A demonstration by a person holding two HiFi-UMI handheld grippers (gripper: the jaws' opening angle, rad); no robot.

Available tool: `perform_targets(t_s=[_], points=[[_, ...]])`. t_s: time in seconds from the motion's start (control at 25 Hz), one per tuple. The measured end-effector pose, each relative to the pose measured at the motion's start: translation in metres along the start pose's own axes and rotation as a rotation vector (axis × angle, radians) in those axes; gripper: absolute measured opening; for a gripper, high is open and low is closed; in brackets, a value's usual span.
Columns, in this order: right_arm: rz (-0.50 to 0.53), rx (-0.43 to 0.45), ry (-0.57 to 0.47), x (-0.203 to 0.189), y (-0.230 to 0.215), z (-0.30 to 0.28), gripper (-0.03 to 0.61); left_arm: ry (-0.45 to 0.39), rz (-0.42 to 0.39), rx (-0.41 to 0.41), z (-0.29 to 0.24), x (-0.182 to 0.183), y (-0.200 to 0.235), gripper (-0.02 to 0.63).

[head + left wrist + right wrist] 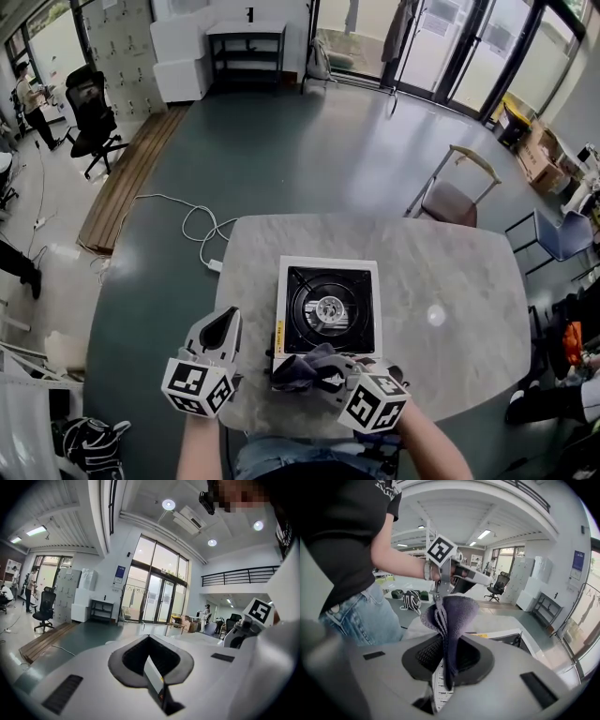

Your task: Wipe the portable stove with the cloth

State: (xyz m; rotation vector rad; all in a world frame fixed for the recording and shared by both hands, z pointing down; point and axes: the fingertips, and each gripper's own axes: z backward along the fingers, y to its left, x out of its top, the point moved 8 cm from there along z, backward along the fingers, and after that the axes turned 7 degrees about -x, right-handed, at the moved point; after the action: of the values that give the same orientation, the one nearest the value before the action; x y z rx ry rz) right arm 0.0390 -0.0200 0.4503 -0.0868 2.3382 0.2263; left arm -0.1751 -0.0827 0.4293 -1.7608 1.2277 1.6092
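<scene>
A white portable stove (328,305) with a black burner plate sits in the middle of the grey marble table (450,300). My right gripper (333,375) is shut on a grey-purple cloth (305,364), which bunches over the stove's near edge. In the right gripper view the cloth (450,616) stands up between the jaws of that gripper (446,667), with the stove's edge (506,637) beyond it. My left gripper (225,326) hovers left of the stove, jaws shut with nothing in them. In its own view the left gripper (152,667) points up across the room.
A chair (455,197) stands at the table's far right corner and a blue one (562,234) further right. A white cable (192,220) and wooden planks (127,178) lie on the floor to the left. A bag (89,441) rests near my left side.
</scene>
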Motion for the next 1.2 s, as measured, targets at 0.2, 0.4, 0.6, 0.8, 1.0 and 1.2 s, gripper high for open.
perform_targets(t_s=[0.2,0.4,0.6,0.8,1.0,1.2], points=[[-0.004,-0.039,0.06,-0.007,-0.008,0.004,0.061,-0.002,0.0,0.002,0.0,0.001,0.0,0.011],[0.183,-0.143,0.2,-0.019,-0.013,-0.027,0.061,0.009,-0.012,0.001,0.001,-0.003,-0.002,0.011],[0.057,-0.135,0.3,-0.038,-0.021,-0.052,0.061,0.017,-0.02,-0.005,0.0,-0.003,-0.007,0.011],[-0.168,-0.109,0.325,-0.047,-0.036,-0.045,0.061,0.022,-0.032,-0.01,-0.002,-0.003,-0.009,0.011],[-0.237,-0.11,0.367,-0.062,-0.04,-0.03,0.061,0.024,-0.049,-0.015,-0.002,-0.001,-0.012,0.011],[-0.319,-0.14,0.389,-0.082,-0.045,-0.009,0.061,0.03,-0.053,-0.017,0.0,-0.001,-0.011,0.011]])
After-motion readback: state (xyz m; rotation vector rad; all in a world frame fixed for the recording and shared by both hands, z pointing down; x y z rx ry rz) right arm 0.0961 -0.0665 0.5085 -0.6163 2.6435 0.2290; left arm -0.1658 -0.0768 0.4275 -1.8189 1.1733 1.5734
